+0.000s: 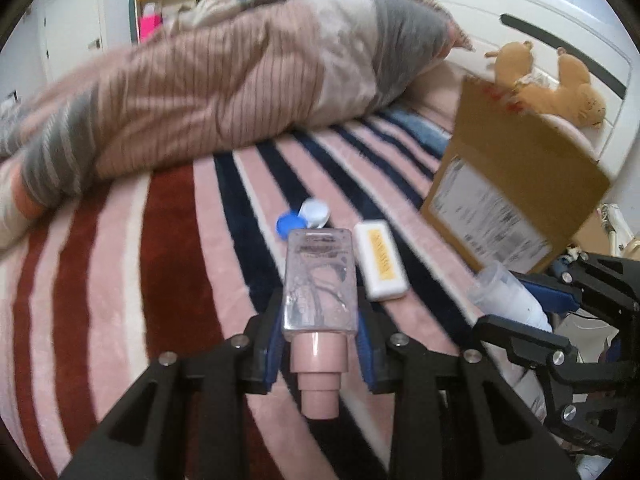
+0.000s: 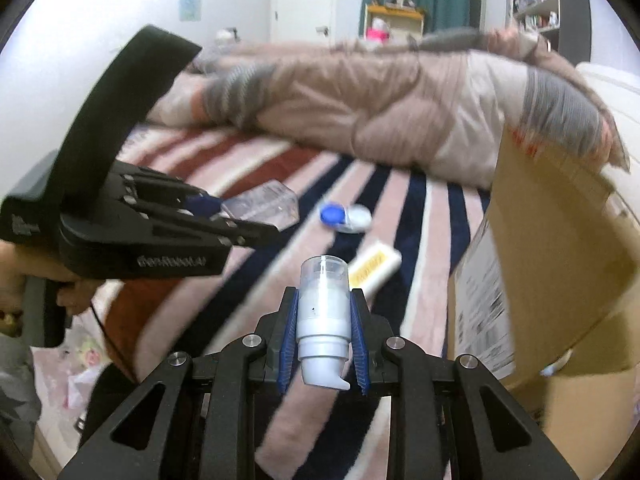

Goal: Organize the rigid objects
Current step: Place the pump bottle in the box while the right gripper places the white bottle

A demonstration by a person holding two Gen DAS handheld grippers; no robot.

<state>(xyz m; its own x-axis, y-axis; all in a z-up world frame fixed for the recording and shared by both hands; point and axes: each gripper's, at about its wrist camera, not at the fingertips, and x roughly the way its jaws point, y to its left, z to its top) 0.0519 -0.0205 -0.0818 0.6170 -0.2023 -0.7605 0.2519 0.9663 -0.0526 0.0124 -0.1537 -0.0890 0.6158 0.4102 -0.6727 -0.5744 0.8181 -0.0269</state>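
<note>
My left gripper (image 1: 320, 320) is shut on a clear flat bottle with a pink cap (image 1: 320, 280), held above the striped bed cover; it also shows in the right wrist view (image 2: 264, 204). My right gripper (image 2: 325, 320) is shut on a white pump bottle with a clear cap (image 2: 323, 308), seen at the right in the left wrist view (image 1: 508, 292). A white bar with a yellow label (image 1: 382, 260) and a blue-and-white contact lens case (image 1: 306, 218) lie on the bed between both grippers. A cardboard box (image 1: 516, 184) stands at the right, also in the right wrist view (image 2: 560, 260).
A bunched pink and grey quilt (image 1: 224, 92) lies across the far side of the striped bed cover (image 1: 140, 260). A tan plush toy (image 1: 556, 84) sits behind the box by the white headboard (image 1: 520, 12). A yellow shelf (image 2: 394, 20) stands in the background.
</note>
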